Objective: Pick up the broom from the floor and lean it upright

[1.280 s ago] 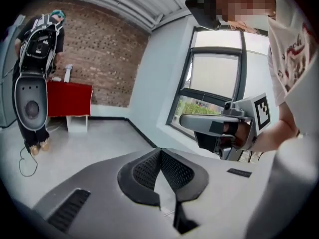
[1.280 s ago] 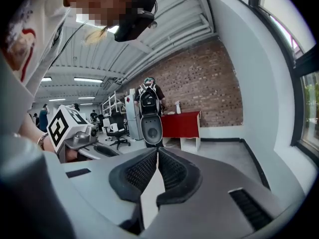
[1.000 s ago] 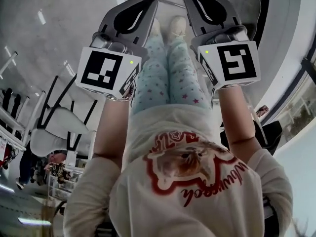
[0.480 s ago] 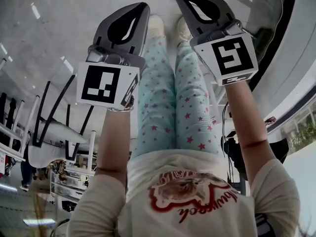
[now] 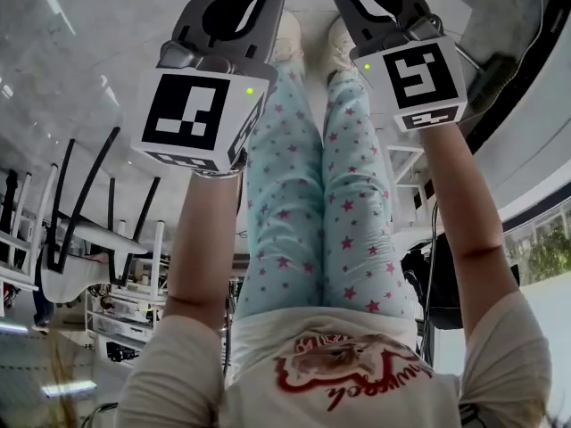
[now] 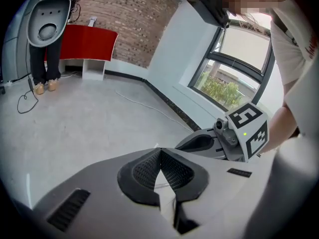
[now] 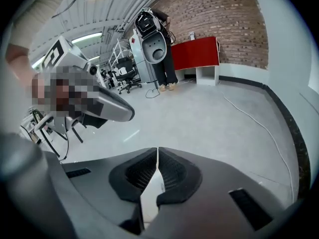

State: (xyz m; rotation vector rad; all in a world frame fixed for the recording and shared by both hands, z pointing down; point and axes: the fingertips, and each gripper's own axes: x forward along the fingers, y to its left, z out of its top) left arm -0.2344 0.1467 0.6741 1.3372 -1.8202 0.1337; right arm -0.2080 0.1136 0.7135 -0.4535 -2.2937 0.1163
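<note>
Left gripper (image 6: pixel 159 153) and right gripper (image 7: pixel 157 152) hover over the floor (image 6: pixel 75 128), jaws together, empty; unopened, they may shove the unseen broom.

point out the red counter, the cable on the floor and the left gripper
red counter (image 7: pixel 199 54), right gripper view, middle of its red front panel
cable (image 7: pixel 249 114), right gripper view, midway along its visible run
left gripper (image 6: pixel 160 150), left gripper view, where its closed jaw tips meet

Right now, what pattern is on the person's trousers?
The trousers are pale blue with small pink stars, clearest in the head view.
</note>
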